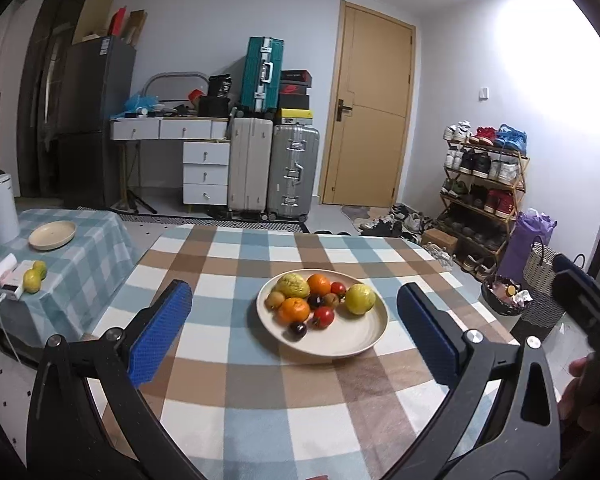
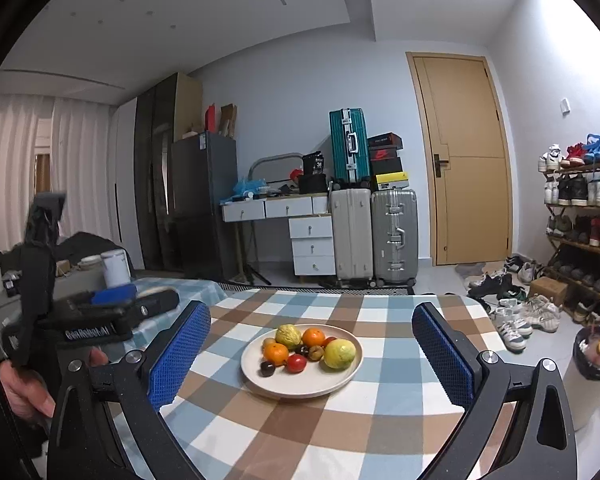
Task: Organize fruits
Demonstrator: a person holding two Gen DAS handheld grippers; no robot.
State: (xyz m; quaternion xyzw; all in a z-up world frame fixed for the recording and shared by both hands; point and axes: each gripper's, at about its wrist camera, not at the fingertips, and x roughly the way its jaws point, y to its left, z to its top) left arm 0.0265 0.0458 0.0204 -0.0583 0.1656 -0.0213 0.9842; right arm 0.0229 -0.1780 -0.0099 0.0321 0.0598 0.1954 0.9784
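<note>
**Ana:** Fingers on the left gripper spread wide, blue pads bare, nothing between them. It hovers short of the checked surface, aimed at the plate.

**Ben:** And further left, the side surface?

**Ana:** It carries a white canister, an empty plate and, nearer its front edge, two small greenish fruits beside a pink-and-white box. Those fruits are well apart from everything else.

**Ben:** Centre stage, then.

**Ana:** That's the full plate. It holds two yellow-green fruits, one at the back and one on the right, two oranges, two red tomatoes and several small dark and brown fruits, all crowded toward the back half. Its front part is bare.

**Ben:** And on the right?

**Ana:** The right gripper is also released and holds nothing, framing the same plate from a little way off.

**Ben:** So which step is this?

**Ana:** By the look of it, the very start: no fruit lifted, both hands lining up. Next, one hand must close in and pick a single fruit cleanly. The outer ones look easiest, because the middle is tightly packed and round fruit could roll.
</note>
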